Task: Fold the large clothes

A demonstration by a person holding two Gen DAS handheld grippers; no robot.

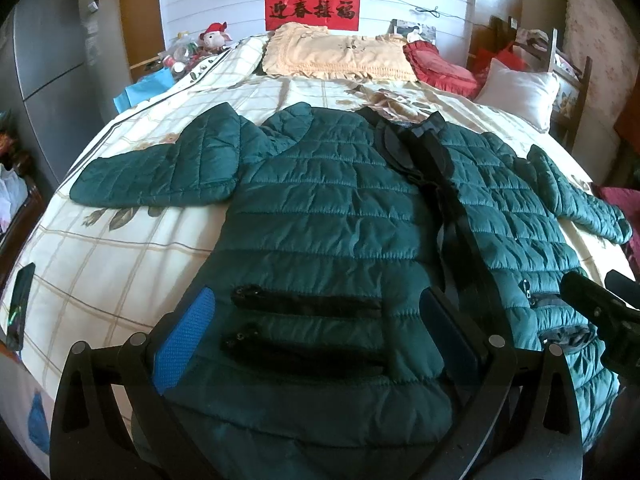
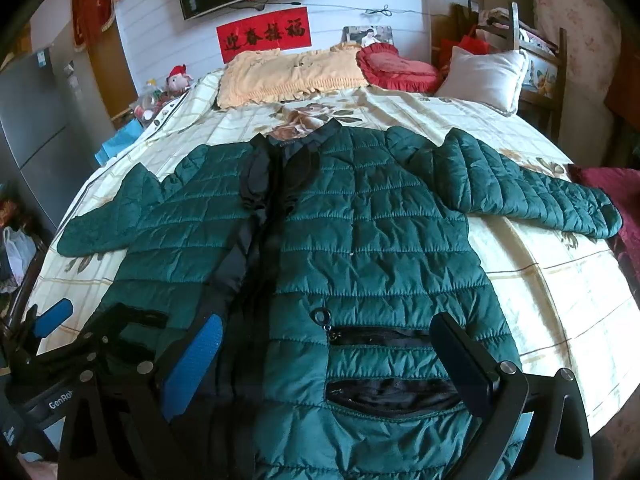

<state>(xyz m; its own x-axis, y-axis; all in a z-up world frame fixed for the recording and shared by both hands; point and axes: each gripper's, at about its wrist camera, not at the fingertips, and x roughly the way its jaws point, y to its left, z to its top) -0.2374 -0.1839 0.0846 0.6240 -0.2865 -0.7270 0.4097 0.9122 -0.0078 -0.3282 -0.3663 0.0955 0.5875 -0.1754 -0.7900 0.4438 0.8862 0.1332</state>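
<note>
Starting stage: green jacket (image 1: 320, 208) flat on bed (image 1: 120, 248), sleeves spread, unfolded; left gripper (image 1: 312, 332) and right gripper (image 2: 332, 360) released, hovering at hem.

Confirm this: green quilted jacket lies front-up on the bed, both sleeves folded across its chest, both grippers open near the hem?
Not quite. The jacket lies front-up on the bed, but both sleeves are spread outward, as the right wrist view shows. The left gripper and right gripper are open.

A jacket (image 2: 352, 248) is lying flat on the bed (image 2: 540, 280), sleeves reaching left and right. Pillows (image 2: 288, 72) are sitting at the far end.
</note>
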